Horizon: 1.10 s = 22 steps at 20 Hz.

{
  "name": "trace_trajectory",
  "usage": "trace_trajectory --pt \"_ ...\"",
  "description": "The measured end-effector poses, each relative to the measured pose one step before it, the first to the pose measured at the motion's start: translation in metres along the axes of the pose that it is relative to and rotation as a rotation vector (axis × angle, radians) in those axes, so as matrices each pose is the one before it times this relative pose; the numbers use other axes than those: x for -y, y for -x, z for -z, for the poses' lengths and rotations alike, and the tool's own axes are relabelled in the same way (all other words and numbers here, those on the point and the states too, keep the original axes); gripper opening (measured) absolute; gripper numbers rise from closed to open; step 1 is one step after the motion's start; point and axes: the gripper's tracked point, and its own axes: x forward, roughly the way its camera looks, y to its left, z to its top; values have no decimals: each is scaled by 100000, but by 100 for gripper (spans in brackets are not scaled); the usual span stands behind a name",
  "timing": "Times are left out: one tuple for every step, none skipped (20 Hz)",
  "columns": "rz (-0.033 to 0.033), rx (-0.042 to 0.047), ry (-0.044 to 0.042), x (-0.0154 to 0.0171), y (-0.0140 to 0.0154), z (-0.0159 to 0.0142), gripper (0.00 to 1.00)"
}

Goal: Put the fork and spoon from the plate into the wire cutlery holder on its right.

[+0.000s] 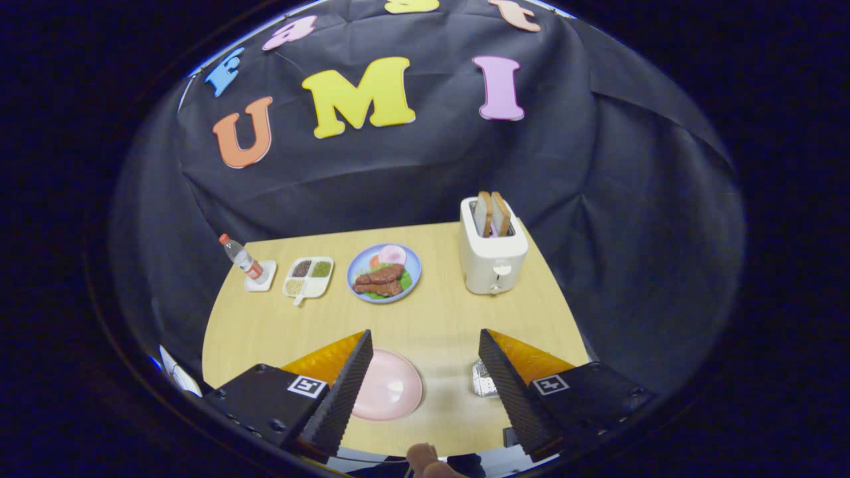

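Note:
My gripper (pixel 425 345) hangs well above the near part of the wooden table (pixel 438 318), its fingers spread wide with nothing between them. A pink plate (pixel 392 388) lies below, partly covered by the left finger (pixel 345 392); its visible surface looks bare. To the plate's right, the wire cutlery holder (pixel 483 380) peeks out beside the right finger (pixel 511 392). I cannot make out a fork or a spoon; what the holder contains is hidden.
Farther back stand a white toaster (pixel 493 255) with two bread slices, a blue plate (pixel 385 273) of food, a small divided dish (pixel 309 277), and a water bottle (pixel 240 257) on a white coaster. A hand (pixel 428 461) shows at the near table edge.

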Motion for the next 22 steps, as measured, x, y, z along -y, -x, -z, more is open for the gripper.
trace_trajectory --pt "549 5379 808 -672 946 -915 96" --pt "-378 6158 740 -945 924 -786 96" --pt "-412 6054 1310 -822 999 -1164 96" --pt "-237 5489 790 -731 917 -877 96" --pt "277 4980 966 -655 834 -924 96" --pt "1548 5069 1639 -339 859 -769 96" --pt "2421 5438 1505 -116 760 -1070 96" --pt "1284 5473 2056 -286 866 -989 96" --pt "776 4929 850 -443 770 -1069 96" --pt "526 3878 402 -587 965 -817 95" --pt "746 3646 -448 -204 844 -751 95" --pt "387 2813 -1122 -204 927 -761 94" --pt "329 2093 -847 -211 719 -505 95" --pt "648 2000 -763 -196 311 -360 95" --pt "135 1371 -328 -262 466 -408 95" --pt "243 979 -76 -282 527 -150 95" --pt "400 471 487 -84 564 -152 95" --pt "990 892 -246 164 422 -239 95" --pt "154 576 -587 -202 359 -312 95" --pt "79 331 -525 -270 518 5 95" --pt "3 -304 -287 -160 283 122 95" --pt "88 -609 -513 -169 184 234 95"
